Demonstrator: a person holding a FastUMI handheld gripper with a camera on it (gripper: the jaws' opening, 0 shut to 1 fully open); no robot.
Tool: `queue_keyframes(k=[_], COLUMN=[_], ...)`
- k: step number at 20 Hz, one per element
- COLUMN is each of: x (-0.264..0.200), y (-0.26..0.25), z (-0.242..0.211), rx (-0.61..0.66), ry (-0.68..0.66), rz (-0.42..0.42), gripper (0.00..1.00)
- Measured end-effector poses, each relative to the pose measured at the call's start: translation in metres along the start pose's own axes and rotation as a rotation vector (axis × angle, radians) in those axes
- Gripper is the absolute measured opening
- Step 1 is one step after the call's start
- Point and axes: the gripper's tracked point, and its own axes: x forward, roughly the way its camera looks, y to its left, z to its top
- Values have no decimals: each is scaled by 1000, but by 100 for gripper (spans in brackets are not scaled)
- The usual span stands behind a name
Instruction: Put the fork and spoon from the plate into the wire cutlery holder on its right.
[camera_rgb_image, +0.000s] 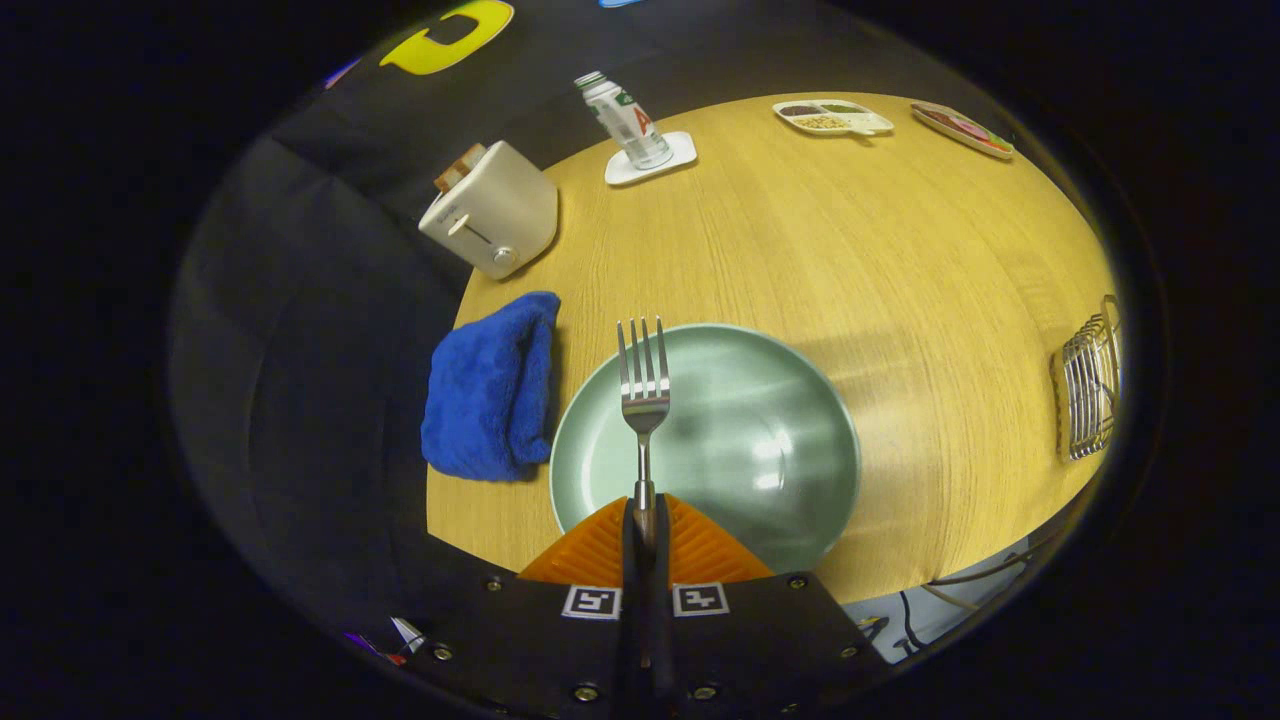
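Gripper view, tool (645, 520) clenched on fork (643, 385) (tines forward), raised above plate (800, 400)

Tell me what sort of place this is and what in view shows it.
Probably a mock dining or kitchen table in a recording booth: a round wooden table holds a toaster, a green plate and a wire cutlery holder. The gripper has its fingers shut on a fork above the plate.

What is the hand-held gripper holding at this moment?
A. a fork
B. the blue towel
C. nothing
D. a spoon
A: the hand-held gripper is shut on the handle of the fork, whose tines point forward above the green plate.
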Motion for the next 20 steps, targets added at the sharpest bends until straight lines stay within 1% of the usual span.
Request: queue_keyframes(k=[5, 15, 20], x=[-33, -104, -135], y=[-28, -130, -173], z=[23, 53, 62], rx=[123, 416, 605], ry=[-106, -309, -400], rz=[-29, -144, -146], gripper=[5, 5, 5])
